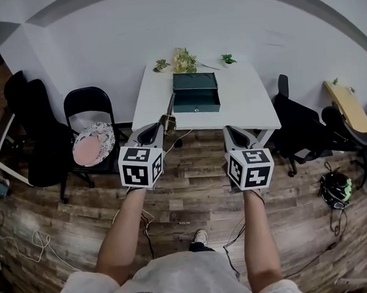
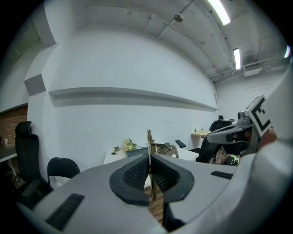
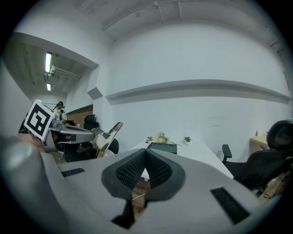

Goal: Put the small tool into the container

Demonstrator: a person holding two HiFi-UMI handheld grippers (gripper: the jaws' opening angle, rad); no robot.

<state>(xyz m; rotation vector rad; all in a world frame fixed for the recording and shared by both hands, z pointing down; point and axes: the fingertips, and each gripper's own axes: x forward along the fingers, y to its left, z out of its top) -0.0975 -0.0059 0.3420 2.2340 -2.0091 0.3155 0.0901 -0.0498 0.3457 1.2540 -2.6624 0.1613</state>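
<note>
A dark green box, the container (image 1: pixel 196 92), stands open on the white table (image 1: pixel 246 105) ahead of me; the box (image 3: pixel 161 146) also shows far off in the right gripper view. My left gripper (image 1: pixel 161 127) is shut on the small tool (image 1: pixel 168 114), a thin brass-coloured piece that sticks out forward and up between the pads (image 2: pixel 137 172). The tool (image 2: pixel 149 139) stands edge-on in the left gripper view. My right gripper (image 1: pixel 231 131) is held beside it, short of the table, its pads (image 3: pixel 158 170) together with nothing between them.
Small plants (image 1: pixel 183 60) line the table's far edge by the wall. A black chair (image 1: pixel 90 127) with a pink round thing on its seat stands left of the table. Office chairs (image 1: pixel 300 129) stand right. A helmet (image 1: pixel 336 188) and cables (image 1: pixel 28 245) lie on the wooden floor.
</note>
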